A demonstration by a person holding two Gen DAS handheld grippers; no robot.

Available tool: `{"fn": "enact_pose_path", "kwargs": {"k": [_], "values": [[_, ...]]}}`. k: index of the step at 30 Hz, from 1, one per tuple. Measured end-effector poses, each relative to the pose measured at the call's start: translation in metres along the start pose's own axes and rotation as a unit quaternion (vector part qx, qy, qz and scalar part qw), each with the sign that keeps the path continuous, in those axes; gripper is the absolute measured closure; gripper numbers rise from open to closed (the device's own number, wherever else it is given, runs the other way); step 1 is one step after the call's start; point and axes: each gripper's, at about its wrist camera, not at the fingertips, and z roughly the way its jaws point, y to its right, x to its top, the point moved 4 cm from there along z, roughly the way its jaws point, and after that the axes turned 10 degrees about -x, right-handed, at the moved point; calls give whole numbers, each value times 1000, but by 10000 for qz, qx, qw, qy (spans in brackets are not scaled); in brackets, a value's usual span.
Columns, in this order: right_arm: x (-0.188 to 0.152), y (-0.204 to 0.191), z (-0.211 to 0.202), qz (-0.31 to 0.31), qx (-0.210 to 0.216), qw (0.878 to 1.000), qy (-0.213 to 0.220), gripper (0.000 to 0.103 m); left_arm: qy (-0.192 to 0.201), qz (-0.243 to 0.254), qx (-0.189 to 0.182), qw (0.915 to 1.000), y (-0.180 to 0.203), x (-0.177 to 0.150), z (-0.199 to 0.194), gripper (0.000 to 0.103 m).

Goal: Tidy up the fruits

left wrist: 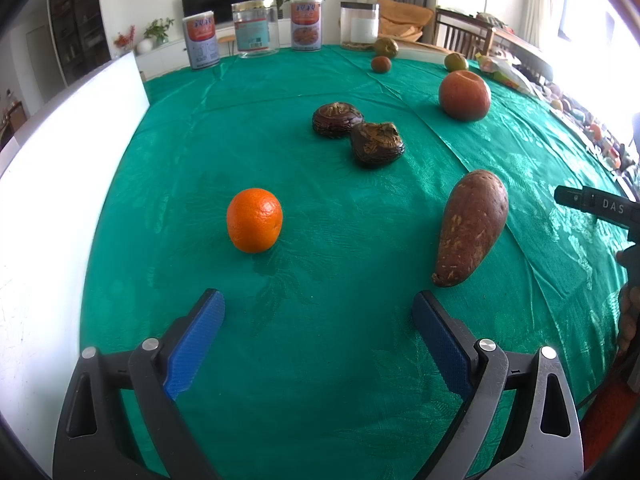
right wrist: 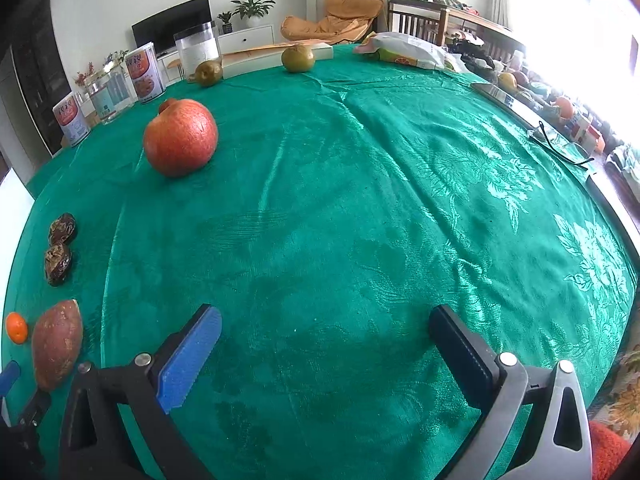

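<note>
Left wrist: tongs (left wrist: 319,306) wide apart, empty

You've got one orange (left wrist: 254,220), one sweet potato (left wrist: 472,228), two dark wrinkly dates (left wrist: 337,118) (left wrist: 377,144), one pomegranate (left wrist: 464,95), maybe three small pears (left wrist: 385,47) at the back, two tins (left wrist: 306,24).

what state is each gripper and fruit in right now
left gripper: open, empty
right gripper: open, empty
orange: loose on cloth
sweet potato: lying on its side
two dark dried fruits: touching each other
pomegranate: resting alone
</note>
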Motion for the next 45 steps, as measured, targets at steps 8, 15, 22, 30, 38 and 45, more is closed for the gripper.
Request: {"fn": "enact_pose_path", "kwargs": {"k": [8, 15, 22, 30, 38, 45], "values": [[-1, -5, -6, -144, -76, 9997, 161, 0, 1, 1, -1, 10000, 0, 0, 0, 7], [2, -4, -12, -155, -256, 9989, 365, 0, 0, 1, -1, 10000, 0, 0, 0, 7], [5, -1, -14, -121, -326, 9984, 441, 0, 0, 2, -1, 10000, 0, 0, 0, 7], [26, -7, 26, -481, 36, 9988, -50, 0, 1, 2, 0, 10000, 0, 0, 0, 7], [81, -6, 67, -825, 282, 9962, 19, 0, -27, 12, 40, 10000, 2, 0, 1, 5], [99, -3, 81, -908, 379, 9950, 163, 0, -31, 14, 43, 10000, 2, 0, 2, 4]]}}
